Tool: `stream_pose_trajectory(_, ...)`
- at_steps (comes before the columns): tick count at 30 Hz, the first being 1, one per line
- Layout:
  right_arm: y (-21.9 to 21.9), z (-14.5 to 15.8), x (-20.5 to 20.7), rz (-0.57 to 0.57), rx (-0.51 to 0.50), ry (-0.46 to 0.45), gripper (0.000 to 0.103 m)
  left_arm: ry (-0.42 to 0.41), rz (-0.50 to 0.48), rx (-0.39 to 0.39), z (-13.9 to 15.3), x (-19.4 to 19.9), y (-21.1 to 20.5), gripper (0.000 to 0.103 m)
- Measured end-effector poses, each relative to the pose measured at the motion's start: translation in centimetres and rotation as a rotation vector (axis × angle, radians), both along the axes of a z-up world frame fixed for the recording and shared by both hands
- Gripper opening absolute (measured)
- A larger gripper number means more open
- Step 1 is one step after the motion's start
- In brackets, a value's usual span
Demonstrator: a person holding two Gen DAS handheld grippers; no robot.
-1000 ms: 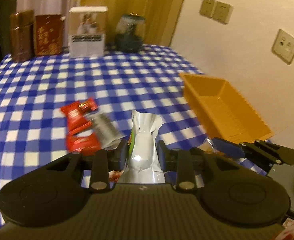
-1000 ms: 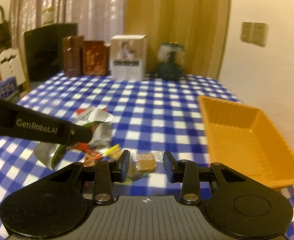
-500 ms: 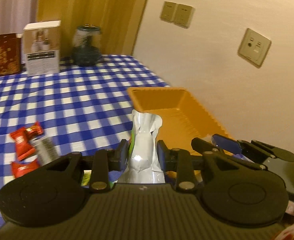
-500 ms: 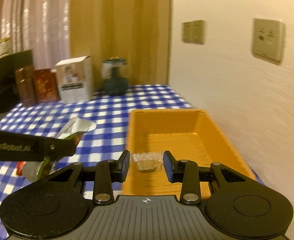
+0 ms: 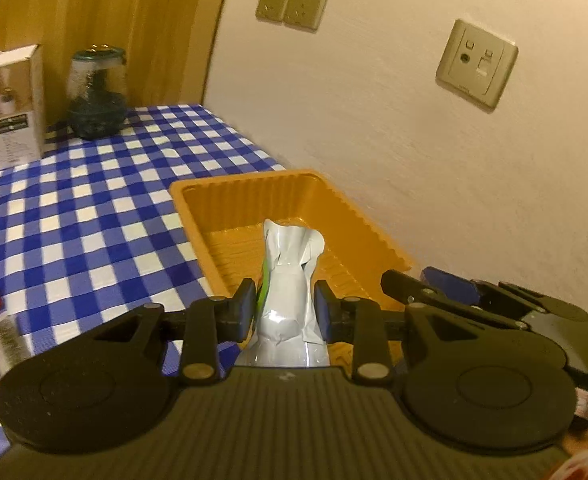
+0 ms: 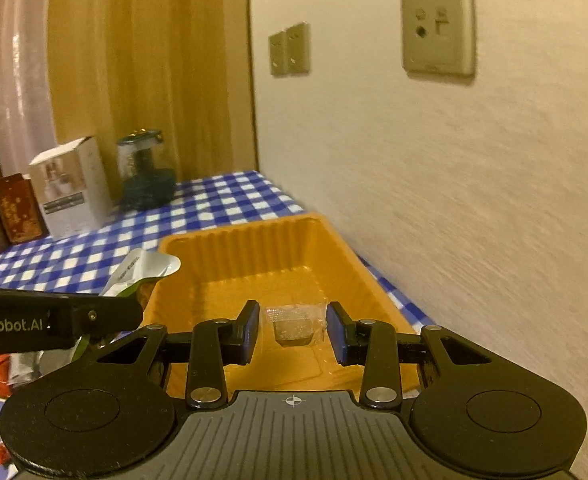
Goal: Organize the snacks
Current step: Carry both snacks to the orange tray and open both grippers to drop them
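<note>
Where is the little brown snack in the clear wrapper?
The wrapped brown snack is clamped in the right gripper, in the right wrist view, over the near end of the orange tray by the wall.

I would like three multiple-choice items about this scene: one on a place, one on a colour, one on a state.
1. Where does the orange plastic tray stand?
A. On the checked cloth beside the wall
B. On a chair
C. On top of the white box

2. What colour is the tablecloth?
A. Green and yellow
B. Blue and white checks
C. Plain red

3. What is the state of the left claw?
A. Open and empty
B. Shut on a glass jar
C. Shut on the silver foil snack pouch

Answers:
1 A, the tray stands on the cloth with the wall right beside it.
2 B, blue and white squares cover the cloth.
3 C, both pads press on the pouch in the left wrist view.
</note>
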State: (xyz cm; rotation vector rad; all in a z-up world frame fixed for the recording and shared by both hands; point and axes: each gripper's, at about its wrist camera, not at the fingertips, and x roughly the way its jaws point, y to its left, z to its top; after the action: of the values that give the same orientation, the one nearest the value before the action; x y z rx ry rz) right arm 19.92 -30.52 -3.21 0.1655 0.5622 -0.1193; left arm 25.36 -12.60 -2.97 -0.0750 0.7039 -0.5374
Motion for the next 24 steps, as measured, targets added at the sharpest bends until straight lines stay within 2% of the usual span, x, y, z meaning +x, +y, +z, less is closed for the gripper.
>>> stream_pose_trajectory(7,-0.9,-0.7,0.4,-0.042,0.015,0.013,0.037,0.005,-0.025,-0.002,-1.4,1.2,-1.3,0.031)
stream_pose_trajectory(8,-1.1,-0.8,0.5,-0.045,0.021,0.016,0.037,0.000,-0.025,-0.008,-1.5,1.3,-1.5,0.036)
stream_pose_trajectory(9,-1.2,-0.9,0.5,-0.046,0.024,0.016,0.037,-0.003,-0.024,-0.013,-1.6,1.4,-1.5,0.053)
stream_pose_trajectory(10,-1.2,-0.9,0.5,-0.048,0.023,0.016,0.037,-0.008,-0.016,-0.020,-1.6,1.5,-1.4,0.056)
stream_pose_trajectory(18,-0.6,-1.2,0.7,-0.023,0.036,0.018,0.037,-0.002,0.058,-0.005,-1.3,1.9,0.8,0.056)
stream_pose_trajectory(24,0.1,-1.0,0.7,0.000,0.042,0.009,0.037,-0.006,0.079,-0.010,-1.1,1.7,2.0,0.056)
